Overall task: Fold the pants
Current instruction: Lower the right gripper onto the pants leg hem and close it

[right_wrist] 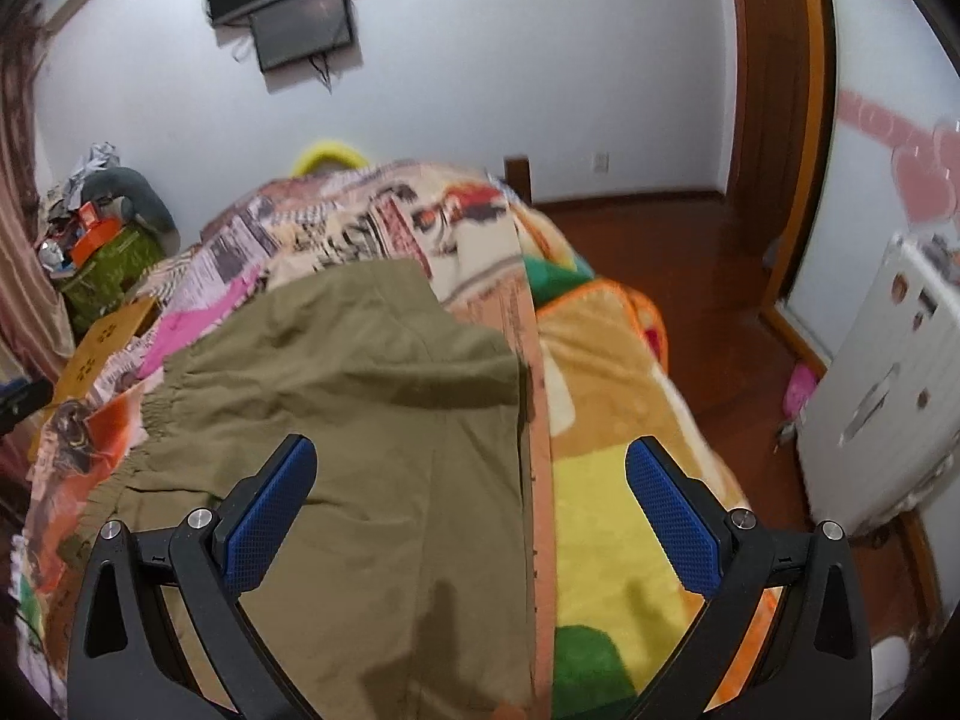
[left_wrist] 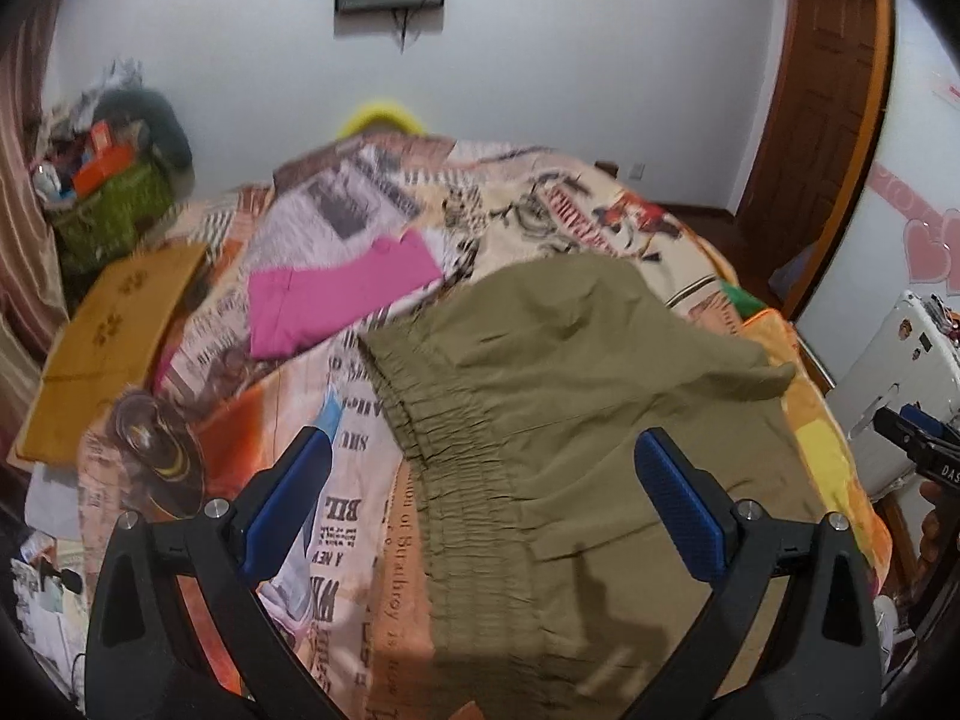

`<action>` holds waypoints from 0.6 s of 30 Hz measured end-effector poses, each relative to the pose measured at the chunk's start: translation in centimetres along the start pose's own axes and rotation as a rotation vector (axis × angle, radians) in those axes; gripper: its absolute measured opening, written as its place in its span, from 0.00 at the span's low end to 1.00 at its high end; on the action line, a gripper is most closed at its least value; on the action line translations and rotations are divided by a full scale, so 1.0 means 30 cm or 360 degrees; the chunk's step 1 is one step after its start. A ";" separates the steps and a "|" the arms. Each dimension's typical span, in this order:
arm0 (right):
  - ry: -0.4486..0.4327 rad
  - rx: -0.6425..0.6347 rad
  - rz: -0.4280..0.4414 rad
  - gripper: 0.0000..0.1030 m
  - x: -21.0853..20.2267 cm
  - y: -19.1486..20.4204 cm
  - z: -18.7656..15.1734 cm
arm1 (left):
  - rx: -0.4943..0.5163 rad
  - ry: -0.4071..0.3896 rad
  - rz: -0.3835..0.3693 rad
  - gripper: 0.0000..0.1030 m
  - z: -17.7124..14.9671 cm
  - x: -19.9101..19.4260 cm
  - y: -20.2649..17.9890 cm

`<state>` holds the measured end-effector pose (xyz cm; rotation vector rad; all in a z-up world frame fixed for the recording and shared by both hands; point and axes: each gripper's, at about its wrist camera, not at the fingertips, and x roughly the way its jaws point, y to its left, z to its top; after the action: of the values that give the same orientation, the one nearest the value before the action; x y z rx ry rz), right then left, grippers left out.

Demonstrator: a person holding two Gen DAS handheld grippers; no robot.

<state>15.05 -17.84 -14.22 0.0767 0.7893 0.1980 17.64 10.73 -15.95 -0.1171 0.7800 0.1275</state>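
Olive-green pants (left_wrist: pixel 558 420) lie folded on the patterned bedspread, with the elastic waistband (left_wrist: pixel 444 450) toward the left. They also show in the right wrist view (right_wrist: pixel 360 420). My left gripper (left_wrist: pixel 483 450) is open and empty, hovering above the waistband side of the pants. My right gripper (right_wrist: pixel 471 462) is open and empty, above the right edge of the pants (right_wrist: pixel 519 420). The right gripper's tip shows at the far right of the left wrist view (left_wrist: pixel 912 432).
A folded pink garment (left_wrist: pixel 336 294) lies on the bed (left_wrist: pixel 570 210) behind the pants. A wooden board (left_wrist: pixel 108 348) and a green basket of clutter (left_wrist: pixel 108 210) stand at the left. A white appliance (right_wrist: pixel 888 396), wooden floor (right_wrist: pixel 690 264) and door (left_wrist: pixel 828 90) are at the right.
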 end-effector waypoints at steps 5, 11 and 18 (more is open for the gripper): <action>0.0104 -0.0007 -0.0011 0.92 0.104 -0.040 0.004 | 0.0009 0.0155 0.0021 0.98 0.006 0.134 0.056; 0.0189 -0.0137 -0.0038 0.79 0.224 -0.048 0.015 | -0.0017 0.0409 -0.0068 0.88 0.009 0.291 0.089; 0.0309 -0.0158 -0.0006 0.60 0.353 -0.060 0.038 | -0.0063 0.0570 -0.0182 0.85 -0.001 0.397 0.099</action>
<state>23.40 -17.41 -21.07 -0.0386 0.9712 0.2430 25.53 14.49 -24.56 -0.2256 1.1259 0.0127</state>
